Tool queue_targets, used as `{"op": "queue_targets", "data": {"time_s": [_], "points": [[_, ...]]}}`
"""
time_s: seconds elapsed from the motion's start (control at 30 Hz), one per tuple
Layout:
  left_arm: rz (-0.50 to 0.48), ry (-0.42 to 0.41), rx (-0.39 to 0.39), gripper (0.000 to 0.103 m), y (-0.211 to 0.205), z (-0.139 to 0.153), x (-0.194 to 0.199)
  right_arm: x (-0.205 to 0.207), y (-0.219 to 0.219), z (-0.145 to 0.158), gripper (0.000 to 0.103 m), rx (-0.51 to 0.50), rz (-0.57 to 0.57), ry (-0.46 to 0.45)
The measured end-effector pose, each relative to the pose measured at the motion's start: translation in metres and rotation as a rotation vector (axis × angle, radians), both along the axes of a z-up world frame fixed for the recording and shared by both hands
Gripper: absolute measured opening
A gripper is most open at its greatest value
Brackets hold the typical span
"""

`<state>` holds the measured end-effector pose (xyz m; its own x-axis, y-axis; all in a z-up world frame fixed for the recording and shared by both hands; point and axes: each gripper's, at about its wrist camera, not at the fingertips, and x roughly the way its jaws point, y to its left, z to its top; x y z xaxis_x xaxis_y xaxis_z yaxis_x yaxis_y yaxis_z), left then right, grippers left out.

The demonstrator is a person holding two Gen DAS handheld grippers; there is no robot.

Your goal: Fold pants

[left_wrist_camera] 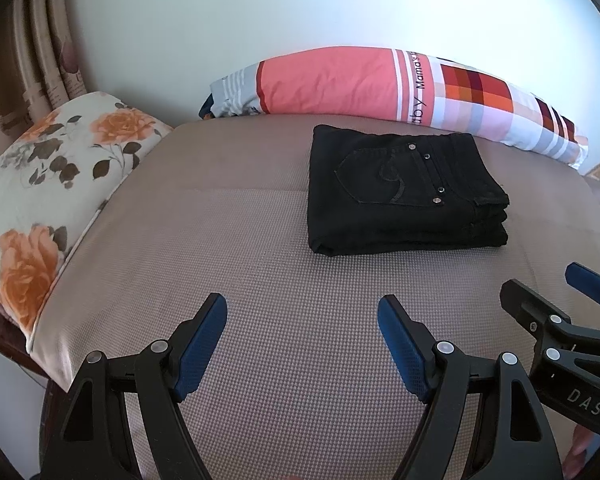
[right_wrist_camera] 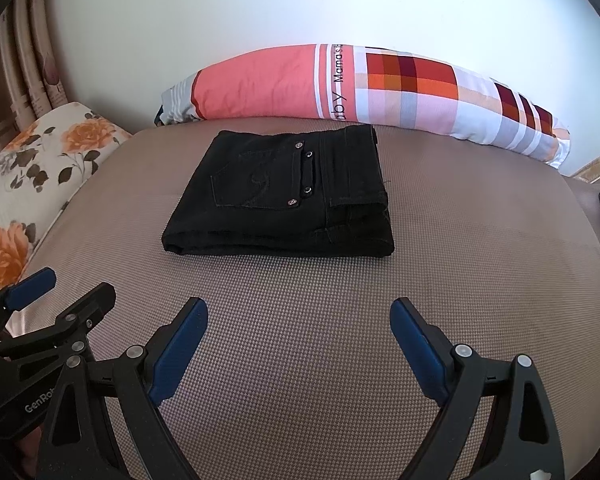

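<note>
On the bed (left_wrist_camera: 260,320), folded pants (left_wrist_camera: 404,192) lie ahead of both spread, empty tongs (left_wrist_camera: 302,312) (right_wrist_camera: 298,316), long side crosswise.

Wall (left_wrist_camera: 300,12): plain, pale, glowing softly with daylight.
Curtain (left_wrist_camera: 40,60): hanging at far left in beige patterned folds.
Bed surface (left_wrist_camera: 228,248): spreading wide, taupe, finely woven.
Floral pillow (left_wrist_camera: 48,184): lying along the left edge, showing orange roses.
Long bolster (left_wrist_camera: 380,84): resting against the wall, coral and checked.
</note>
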<state>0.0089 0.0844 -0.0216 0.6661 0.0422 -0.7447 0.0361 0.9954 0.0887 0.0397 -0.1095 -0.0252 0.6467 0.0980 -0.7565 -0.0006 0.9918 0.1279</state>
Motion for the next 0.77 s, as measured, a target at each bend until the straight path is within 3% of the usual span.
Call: {"op": "queue_targets", "data": {"time_s": [0.77], "points": [[-0.011,0.019,-0.018,0.078,0.0007,-0.0041,0.0037,0.0017,-0.0026,-0.0034,0.091,-0.002,-0.008,0.018]]}}
